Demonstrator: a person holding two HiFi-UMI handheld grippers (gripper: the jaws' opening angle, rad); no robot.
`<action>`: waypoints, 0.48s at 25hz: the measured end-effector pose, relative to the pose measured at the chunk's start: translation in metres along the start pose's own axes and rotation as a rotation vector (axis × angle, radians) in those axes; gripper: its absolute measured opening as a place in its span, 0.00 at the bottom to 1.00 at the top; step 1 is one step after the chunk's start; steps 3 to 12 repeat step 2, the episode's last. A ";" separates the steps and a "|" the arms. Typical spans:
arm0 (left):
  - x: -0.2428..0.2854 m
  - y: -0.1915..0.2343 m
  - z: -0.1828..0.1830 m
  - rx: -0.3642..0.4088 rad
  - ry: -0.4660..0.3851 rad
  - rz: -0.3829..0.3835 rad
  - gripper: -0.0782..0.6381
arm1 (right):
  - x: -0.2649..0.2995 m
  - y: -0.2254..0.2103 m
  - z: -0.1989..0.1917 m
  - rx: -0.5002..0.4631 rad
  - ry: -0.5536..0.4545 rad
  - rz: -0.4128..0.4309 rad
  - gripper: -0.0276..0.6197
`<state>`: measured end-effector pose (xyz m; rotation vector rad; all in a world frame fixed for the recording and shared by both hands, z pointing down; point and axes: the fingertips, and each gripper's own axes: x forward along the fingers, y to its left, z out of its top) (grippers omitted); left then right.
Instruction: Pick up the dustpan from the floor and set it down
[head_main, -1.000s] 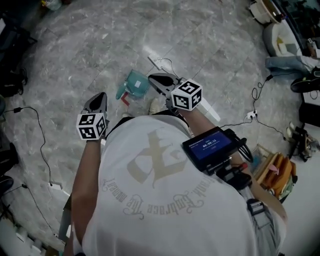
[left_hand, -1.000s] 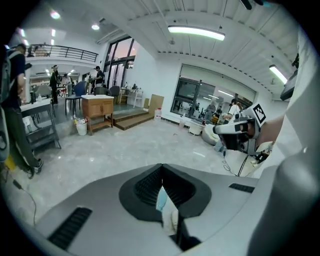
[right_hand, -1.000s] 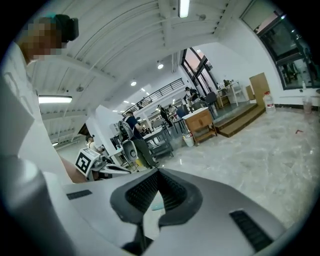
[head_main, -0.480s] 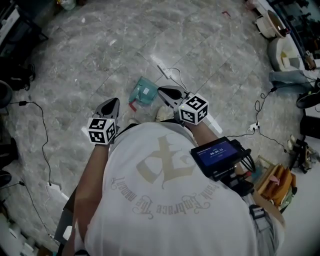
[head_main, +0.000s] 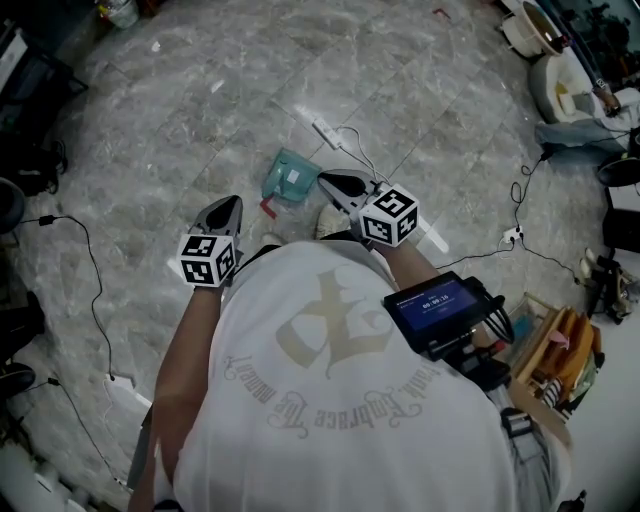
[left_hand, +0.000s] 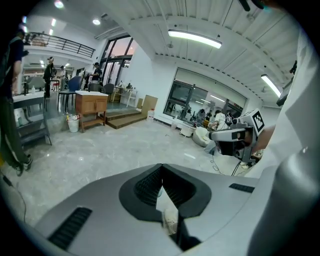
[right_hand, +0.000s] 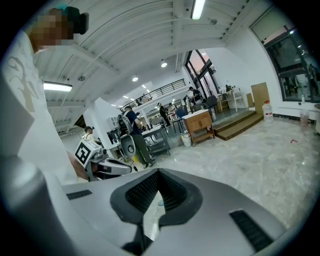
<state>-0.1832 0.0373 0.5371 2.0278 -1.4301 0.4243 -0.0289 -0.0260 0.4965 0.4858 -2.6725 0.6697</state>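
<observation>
The dustpan (head_main: 290, 177) lies on the floor (head_main: 190, 110) just ahead of the person, nearest the right gripper (head_main: 328, 180). That gripper and the left gripper (head_main: 229, 204) both have their jaws together, holding nothing. The pickup probably goes best if the right jaws part first, then sink low over the pan's rim, clear of the power strip (head_main: 324, 131).

Teal dustpan (head_main: 290, 177) lies on grey floor (head_main: 170, 110), between left hand-held gripper (head_main: 228, 206) and right hand-held gripper (head_main: 333, 182)
</observation>
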 end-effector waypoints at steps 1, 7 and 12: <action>0.001 0.000 0.000 0.000 0.003 -0.001 0.13 | -0.001 -0.001 0.000 0.002 0.002 -0.002 0.07; 0.001 0.000 0.000 0.000 0.005 -0.002 0.13 | -0.001 -0.002 -0.001 0.004 0.003 -0.005 0.07; 0.001 0.000 0.000 0.000 0.005 -0.002 0.13 | -0.001 -0.002 -0.001 0.004 0.003 -0.005 0.07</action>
